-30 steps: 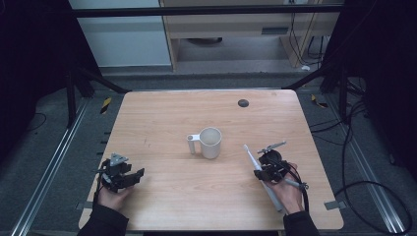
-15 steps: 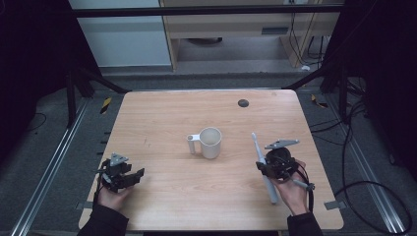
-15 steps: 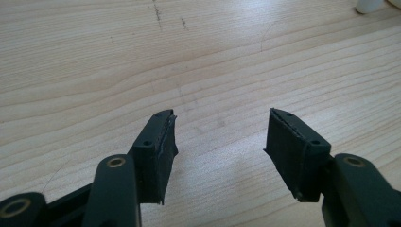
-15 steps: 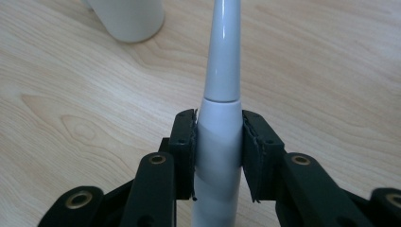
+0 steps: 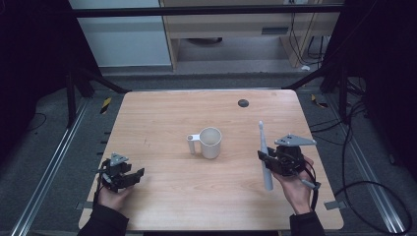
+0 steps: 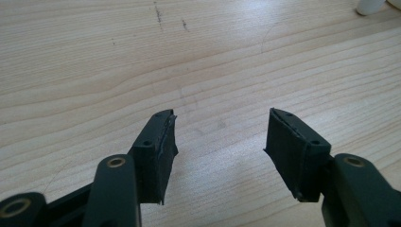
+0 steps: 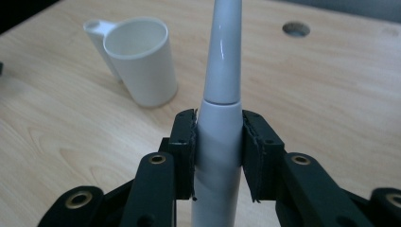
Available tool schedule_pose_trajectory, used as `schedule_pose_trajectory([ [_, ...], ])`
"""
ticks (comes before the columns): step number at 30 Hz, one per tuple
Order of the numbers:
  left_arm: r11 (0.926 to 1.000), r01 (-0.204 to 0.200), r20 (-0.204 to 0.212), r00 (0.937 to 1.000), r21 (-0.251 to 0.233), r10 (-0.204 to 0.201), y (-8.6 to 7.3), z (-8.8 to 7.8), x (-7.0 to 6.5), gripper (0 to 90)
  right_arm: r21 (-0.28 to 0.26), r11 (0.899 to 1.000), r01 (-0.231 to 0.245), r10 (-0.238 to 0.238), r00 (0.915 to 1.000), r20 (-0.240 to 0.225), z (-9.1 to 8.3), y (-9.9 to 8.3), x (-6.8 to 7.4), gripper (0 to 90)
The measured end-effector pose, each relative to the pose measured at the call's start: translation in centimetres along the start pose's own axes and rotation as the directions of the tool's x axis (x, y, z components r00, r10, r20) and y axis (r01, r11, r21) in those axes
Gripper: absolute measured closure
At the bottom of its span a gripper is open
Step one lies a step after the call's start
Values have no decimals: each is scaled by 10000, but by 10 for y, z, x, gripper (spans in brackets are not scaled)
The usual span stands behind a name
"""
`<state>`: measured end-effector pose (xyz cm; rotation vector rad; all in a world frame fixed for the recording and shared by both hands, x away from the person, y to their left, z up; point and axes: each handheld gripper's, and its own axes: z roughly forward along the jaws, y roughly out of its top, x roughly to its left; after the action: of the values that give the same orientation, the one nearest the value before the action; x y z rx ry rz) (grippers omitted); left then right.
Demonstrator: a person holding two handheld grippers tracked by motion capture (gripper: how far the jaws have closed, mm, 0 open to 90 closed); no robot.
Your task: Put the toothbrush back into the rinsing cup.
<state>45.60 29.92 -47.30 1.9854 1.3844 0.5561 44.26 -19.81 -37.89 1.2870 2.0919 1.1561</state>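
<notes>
A white electric toothbrush [image 5: 264, 155] is clamped in my right gripper [image 5: 270, 162], held above the right side of the table. In the right gripper view both pads press on its thick handle [image 7: 218, 137] and its slim neck runs up out of the frame. A white cup [image 5: 210, 142] with a side handle stands upright at the table's middle, to the left of the toothbrush; it also appears as the cup [image 7: 142, 59] beyond the jaws. My left gripper [image 5: 129, 178] rests low at the front left, its jaws open over bare wood [image 6: 220, 137].
The wooden table [image 5: 162, 113] has a dark round cable hole [image 5: 243, 103] near its far edge. Black frame bars and cables surround the table, with a floor rail along each side.
My right gripper has risen with the toothbrush, which now tilts more upright and points toward the far edge. The left gripper and the cup have stayed put.
</notes>
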Motion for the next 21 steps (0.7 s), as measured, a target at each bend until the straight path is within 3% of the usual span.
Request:
schedule_pose_trajectory([
  [5,10000,-19,-39,10000,-15,19,0,0,0,418,-1058,9944,-37,15,9998,-202,-2,15,3,680],
  [9,10000,-72,-66,10000,4,72,0,0,0,417,-1357,9907,-114,67,9993,-356,0,24,6,680],
  [16,10000,-79,-113,9999,-36,79,0,0,1,414,-2176,9751,-436,330,9981,-522,9,43,12,680],
  [21,9999,-122,-147,9998,-67,121,0,0,0,410,-2769,9587,-647,445,9959,-785,15,51,17,679],
])
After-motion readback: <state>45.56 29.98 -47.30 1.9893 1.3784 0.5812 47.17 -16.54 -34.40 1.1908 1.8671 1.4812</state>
